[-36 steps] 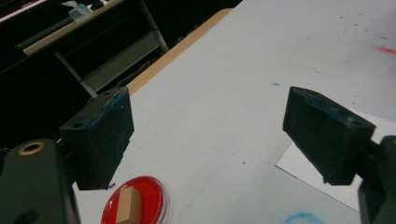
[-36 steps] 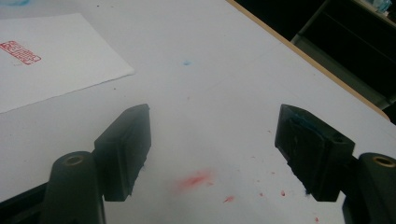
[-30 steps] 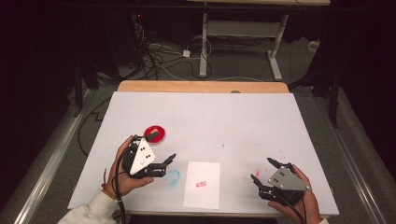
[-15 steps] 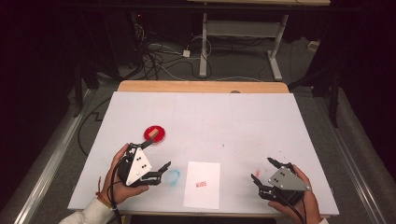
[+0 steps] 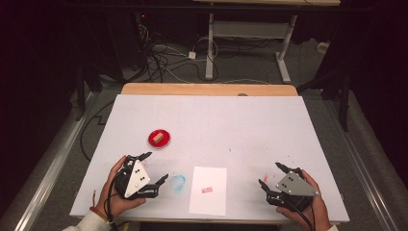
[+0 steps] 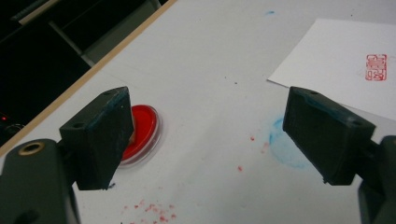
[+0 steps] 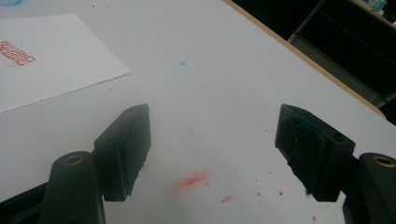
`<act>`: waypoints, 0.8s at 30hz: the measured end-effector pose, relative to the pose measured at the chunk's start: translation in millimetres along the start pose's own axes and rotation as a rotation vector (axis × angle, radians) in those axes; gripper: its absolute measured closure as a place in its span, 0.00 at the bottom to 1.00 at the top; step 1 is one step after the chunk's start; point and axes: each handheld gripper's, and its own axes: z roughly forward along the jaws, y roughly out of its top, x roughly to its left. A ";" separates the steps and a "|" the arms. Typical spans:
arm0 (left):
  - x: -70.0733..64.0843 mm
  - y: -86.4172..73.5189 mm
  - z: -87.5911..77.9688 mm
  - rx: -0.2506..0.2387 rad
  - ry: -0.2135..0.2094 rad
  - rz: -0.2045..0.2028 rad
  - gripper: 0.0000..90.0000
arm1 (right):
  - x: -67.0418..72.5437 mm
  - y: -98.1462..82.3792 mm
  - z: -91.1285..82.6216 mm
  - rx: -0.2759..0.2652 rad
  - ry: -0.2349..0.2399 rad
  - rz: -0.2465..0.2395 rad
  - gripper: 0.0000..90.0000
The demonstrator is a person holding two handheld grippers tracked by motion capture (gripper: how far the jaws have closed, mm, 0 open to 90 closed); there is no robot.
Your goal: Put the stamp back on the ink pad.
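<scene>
**Small wooden stamp left standing in the red ink dish**

The stamp block (image 5: 156, 138) is seen in the red ink dish (image 5: 159, 139), just ahead of the left gripper (image 5: 155, 168), whose jaws are spread wide and empty. The right gripper (image 5: 272, 175), likewise spread, is held well apart, beyond the stamped paper (image 5: 208, 190). The block is judged light, rigid and ink-slick below; it is best pinched across its bare upper sides.
</scene>
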 end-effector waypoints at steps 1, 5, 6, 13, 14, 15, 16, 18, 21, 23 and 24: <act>0.5 -2.6 0.3 0.008 -0.002 -0.003 0.18 | -0.2 0.0 0.2 0.000 -0.001 0.000 0.31; 2.1 -12.4 0.9 0.039 -0.011 -0.014 0.18 | -1.1 -0.6 1.0 0.005 -0.003 0.002 0.31; 2.5 -15.0 0.9 0.045 -0.010 -0.015 0.18 | -1.3 -0.8 1.2 0.005 -0.003 0.005 0.31; 0.3 -30.9 -1.2 0.105 -0.007 -0.007 0.18 | -2.6 -2.1 1.7 0.006 -0.006 0.008 0.30; 0.0 -32.6 -0.8 0.112 -0.011 -0.011 0.18 | -3.0 -2.2 1.8 0.006 -0.007 0.011 0.30; 0.2 -33.4 -0.7 0.117 -0.015 -0.016 0.18 | -3.1 -2.2 1.9 0.006 -0.008 0.012 0.30; 0.2 -33.7 -1.0 0.115 -0.017 -0.026 0.18 | -3.1 -2.0 1.9 0.004 -0.007 0.010 0.30; -0.9 -32.9 -1.7 0.115 -0.015 -0.014 0.18 | -2.2 -1.5 1.4 0.004 -0.007 0.010 0.30; -1.6 -31.7 -2.9 0.110 -0.015 -0.010 0.18 | -1.3 -1.0 0.5 0.003 -0.009 0.003 0.30; -2.5 -32.5 -3.2 0.103 -0.016 -0.015 0.18 | -0.9 -0.9 0.1 0.004 -0.012 0.000 0.30; -2.6 -32.8 -3.4 0.105 -0.022 -0.012 0.18 | -0.6 -0.6 -0.3 0.002 -0.013 -0.002 0.30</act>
